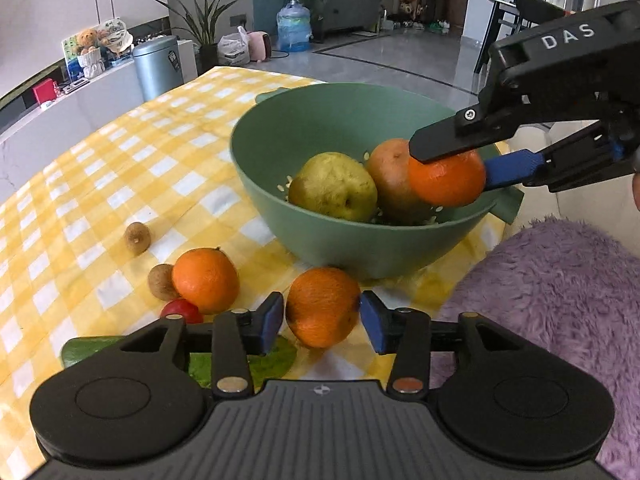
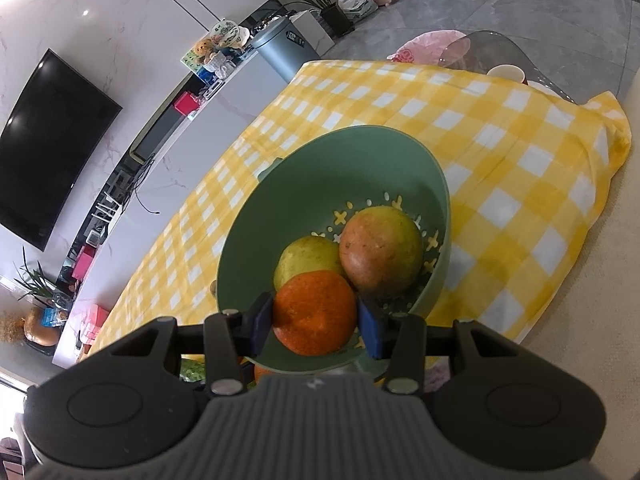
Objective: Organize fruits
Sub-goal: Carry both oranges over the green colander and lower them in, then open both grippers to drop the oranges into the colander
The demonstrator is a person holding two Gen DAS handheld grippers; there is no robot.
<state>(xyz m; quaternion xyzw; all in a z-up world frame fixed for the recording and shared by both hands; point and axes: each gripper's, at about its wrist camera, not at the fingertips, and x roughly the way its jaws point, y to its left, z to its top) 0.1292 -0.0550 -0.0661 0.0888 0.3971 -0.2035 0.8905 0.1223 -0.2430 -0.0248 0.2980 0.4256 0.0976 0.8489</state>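
Oranges — firm, round, prone to roll; grip across the middle. Right gripper (image 2: 316, 326) clamps one (image 2: 314, 312) over bowl (image 2: 240, 240); left gripper (image 1: 322, 322) stands open around another (image 1: 322, 306) — pads clear.

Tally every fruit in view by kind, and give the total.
Round oranges: 3, one in the right gripper over the green plastic colander bowl, one on the cloth, one between the left gripper pads.
Yellow-green pear: 1
Reddish-yellow round fruit: 1
Small brown fruits: 2
Small red fruit: 1
Total: 8
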